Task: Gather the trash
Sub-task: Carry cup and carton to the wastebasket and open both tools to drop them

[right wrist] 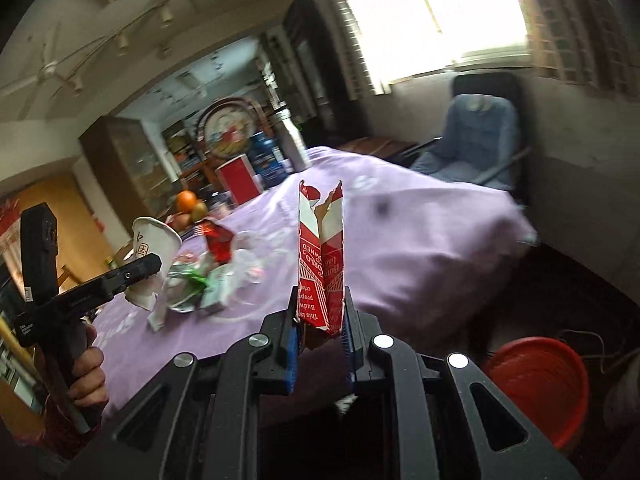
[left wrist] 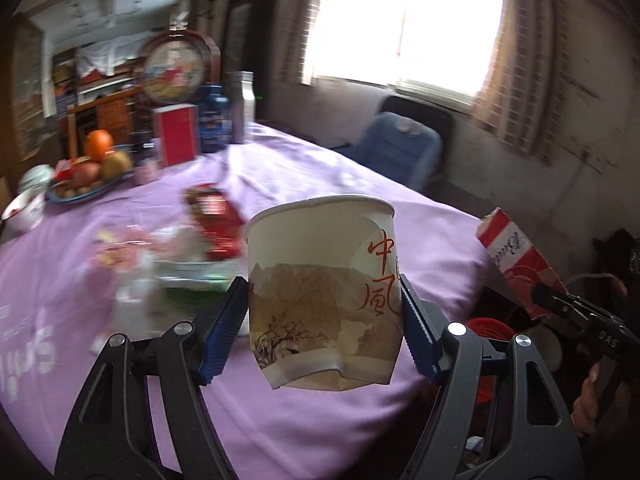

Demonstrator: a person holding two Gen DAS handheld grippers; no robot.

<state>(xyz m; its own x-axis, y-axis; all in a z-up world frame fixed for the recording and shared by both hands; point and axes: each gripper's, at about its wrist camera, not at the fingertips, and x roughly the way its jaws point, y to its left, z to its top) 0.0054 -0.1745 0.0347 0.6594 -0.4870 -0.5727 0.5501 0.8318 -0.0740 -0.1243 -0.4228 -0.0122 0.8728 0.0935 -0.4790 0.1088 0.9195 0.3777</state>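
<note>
A paper cup [left wrist: 320, 272] with a landscape print and red characters is held upright above the purple tablecloth [left wrist: 320, 176]; my left gripper [left wrist: 322, 292] is shut on it, blue pads pressing both sides. The right wrist view shows that cup [right wrist: 154, 240] and the left gripper [right wrist: 148, 268] at the left. My right gripper [right wrist: 320, 312] is shut on a torn red-and-white carton piece [right wrist: 322, 256], which stands up between its pads. The left wrist view shows the carton [left wrist: 520, 256] at the right, past the table's edge. Loose wrappers [right wrist: 208, 280] and a red packet [left wrist: 216, 220] lie on the cloth.
A red bucket [right wrist: 536, 384] stands on the floor at the lower right, beside the table. A fruit plate [left wrist: 88, 176], a red box [left wrist: 176, 136] and bottles [left wrist: 240, 104] crowd the far end. A blue-covered chair [left wrist: 396, 148] stands under the window.
</note>
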